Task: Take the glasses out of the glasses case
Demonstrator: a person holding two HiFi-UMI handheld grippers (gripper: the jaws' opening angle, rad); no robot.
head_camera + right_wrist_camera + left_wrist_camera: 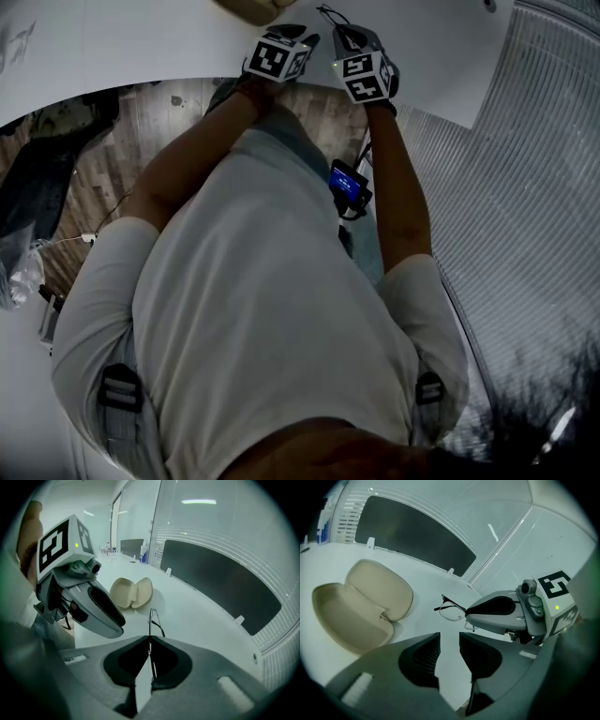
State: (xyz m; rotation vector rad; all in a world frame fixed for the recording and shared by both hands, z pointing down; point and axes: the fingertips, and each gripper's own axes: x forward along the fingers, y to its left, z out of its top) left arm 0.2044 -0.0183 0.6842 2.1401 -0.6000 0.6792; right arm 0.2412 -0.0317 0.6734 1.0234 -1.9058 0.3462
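An open beige glasses case (361,611) lies empty on the white table (422,581), both halves facing up. Thin dark-rimmed glasses (452,609) are pinched at one end in my right gripper (150,653), which is shut on them; the frame (153,619) sticks out past the jaws, to the right of the case (131,592). I cannot tell whether the glasses touch the table. My left gripper (449,651) is open with nothing between its jaws and hovers close beside the right gripper (501,616). In the head view only the two marker cubes (278,56) (367,75) show.
A dark panel (412,531) runs along the table's back edge below a glass wall with blinds (220,522). Bottles (143,552) stand at the table's far end. Wooden floor (141,122) and a small blue-lit device (349,185) show by the person's body.
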